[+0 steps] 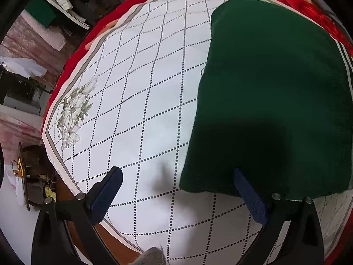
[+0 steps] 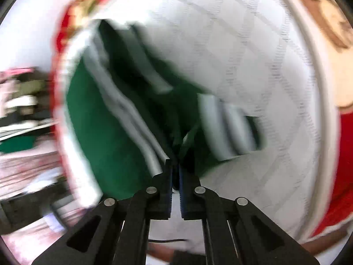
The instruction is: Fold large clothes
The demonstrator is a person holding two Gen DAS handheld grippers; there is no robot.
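Green knit garment point(image 1: 271, 101) lies folded at the right of the left wrist frame on the checked surface point(image 1: 136, 101), left gripper point(image 1: 178, 187) jaws spread beside its edge, while the right gripper point(image 2: 175, 172) pinches a striped fold, likely to carry it over.

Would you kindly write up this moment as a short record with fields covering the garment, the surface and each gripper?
garment: dark green fabric garment with grey-white stripes, partly folded
surface: white tablecloth with dotted diamond grid and flower prints, red floral blanket beneath its edges
left gripper: open above the cloth, one blue-padded finger over the garment's near edge, gripping nothing
right gripper: shut on a bunched part of the garment
image quality: right wrist view motion-blurred, so the fold layout there is unclear
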